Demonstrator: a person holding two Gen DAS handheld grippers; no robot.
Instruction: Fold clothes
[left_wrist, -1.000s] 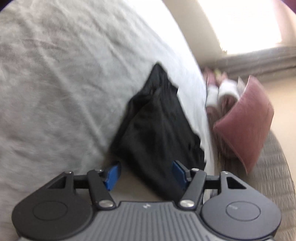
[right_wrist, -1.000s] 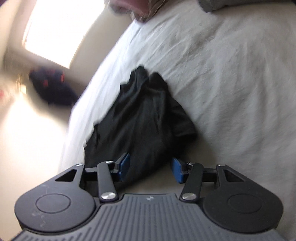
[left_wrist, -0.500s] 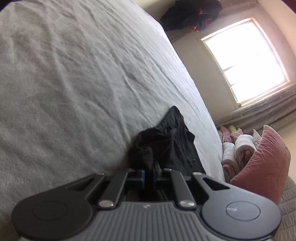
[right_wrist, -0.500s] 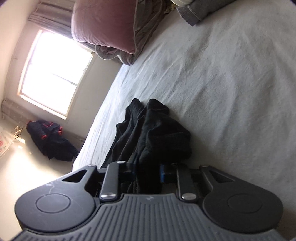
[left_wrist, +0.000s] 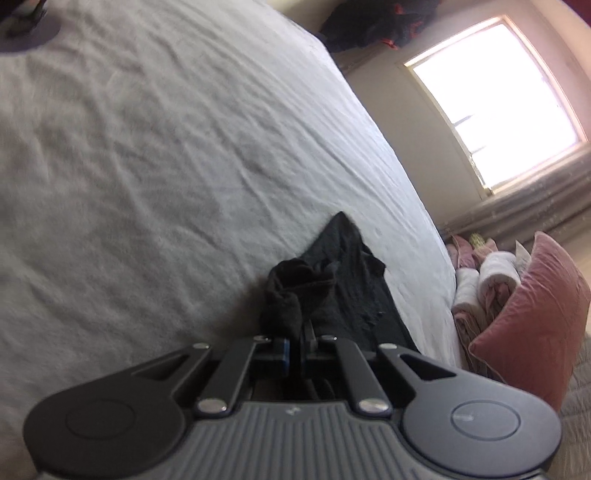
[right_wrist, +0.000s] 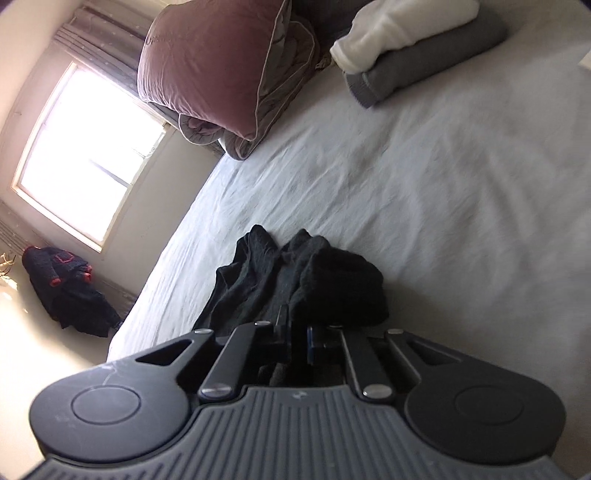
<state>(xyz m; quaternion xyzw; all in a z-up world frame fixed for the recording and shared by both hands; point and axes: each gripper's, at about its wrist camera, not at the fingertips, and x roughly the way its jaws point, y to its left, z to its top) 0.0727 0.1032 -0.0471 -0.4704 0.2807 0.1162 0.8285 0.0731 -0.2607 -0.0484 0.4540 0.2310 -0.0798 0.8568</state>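
A black garment (left_wrist: 332, 288) hangs bunched over the white bed sheet (left_wrist: 155, 155), lifted at its near edge. My left gripper (left_wrist: 294, 350) is shut on one part of that edge. In the right wrist view the same black garment (right_wrist: 295, 280) trails away in folds toward the bed's side, and my right gripper (right_wrist: 297, 341) is shut on another part of its edge. The cloth between the blue pads is hidden by the jaws.
A pink cushion (left_wrist: 532, 314) and rolled towels (left_wrist: 491, 273) lie beside the bed. A pink duvet (right_wrist: 221, 66) and a grey and white folded pile (right_wrist: 421, 51) sit at the bed's far end. A dark jacket (right_wrist: 66, 288) lies on the floor under the window (right_wrist: 85, 147).
Both grippers stood open over the flat garment a second ago. They have since shut on its near edge and raised it, so the cloth now bunches up off the sheet.
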